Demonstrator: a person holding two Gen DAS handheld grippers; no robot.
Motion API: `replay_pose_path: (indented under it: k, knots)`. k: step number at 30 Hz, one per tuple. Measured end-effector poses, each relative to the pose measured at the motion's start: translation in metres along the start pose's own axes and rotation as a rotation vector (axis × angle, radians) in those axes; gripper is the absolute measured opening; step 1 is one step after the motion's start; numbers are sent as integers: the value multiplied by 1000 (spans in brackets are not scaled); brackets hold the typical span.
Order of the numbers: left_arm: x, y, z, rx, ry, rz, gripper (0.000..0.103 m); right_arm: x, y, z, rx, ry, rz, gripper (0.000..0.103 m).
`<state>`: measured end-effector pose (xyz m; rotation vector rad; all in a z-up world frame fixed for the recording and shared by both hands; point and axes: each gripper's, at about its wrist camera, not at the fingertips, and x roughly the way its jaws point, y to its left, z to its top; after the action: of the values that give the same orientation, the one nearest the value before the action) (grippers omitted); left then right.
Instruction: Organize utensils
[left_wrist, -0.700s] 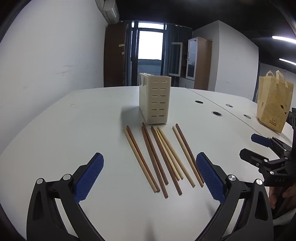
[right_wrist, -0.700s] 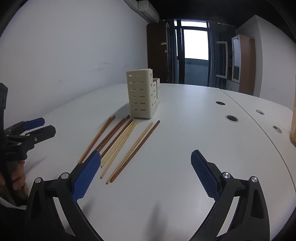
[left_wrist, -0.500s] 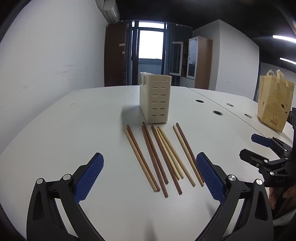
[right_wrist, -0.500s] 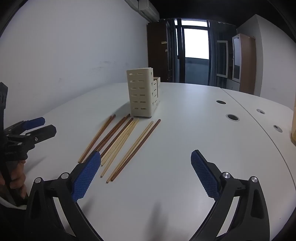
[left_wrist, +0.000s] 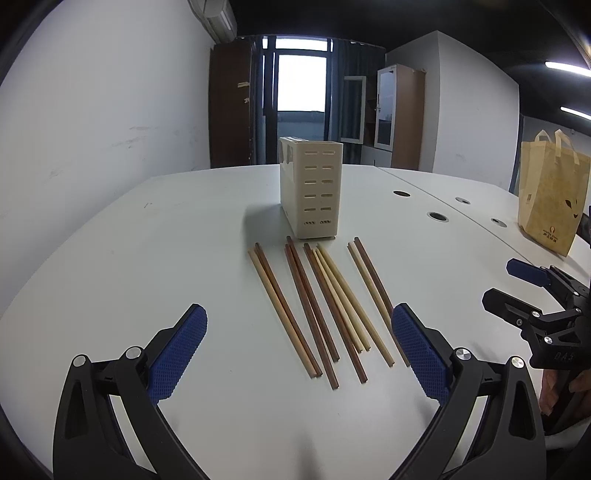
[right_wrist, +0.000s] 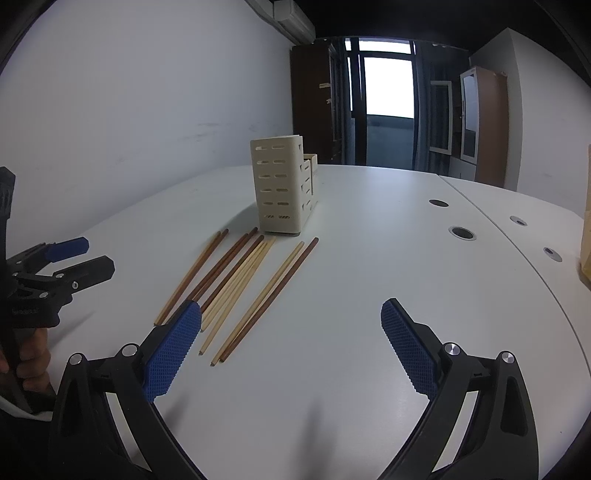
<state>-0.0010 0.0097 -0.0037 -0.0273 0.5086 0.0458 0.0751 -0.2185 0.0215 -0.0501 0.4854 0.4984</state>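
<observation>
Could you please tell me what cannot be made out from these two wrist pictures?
- Inside of the holder: both views sit below its top, so its walls hide any contents.
- Near ends of the rightmost chopsticks: left wrist view, covered by the left gripper pad.
- Paper bag: right wrist view, cut off by the right edge.
- Print on the bag: left wrist view, too small to read.

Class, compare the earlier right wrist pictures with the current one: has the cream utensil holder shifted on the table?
No. The cream utensil holder stands at the far ends of the chopsticks, as before.
</observation>
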Motion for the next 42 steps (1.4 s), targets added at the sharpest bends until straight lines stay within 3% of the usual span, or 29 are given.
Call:
replay_pose_path:
  k: [21, 31, 42]
  knots:
    - [12, 8, 6, -51, 33, 11, 97, 13, -5, 10, -13, 24, -45, 99]
    - [39, 22, 22, -78, 72, 50, 97, 41, -17, 29, -41, 95, -100, 99]
    - [70, 37, 37, -87, 141, 107, 97, 70, -30, 44, 12, 173, -81, 99]
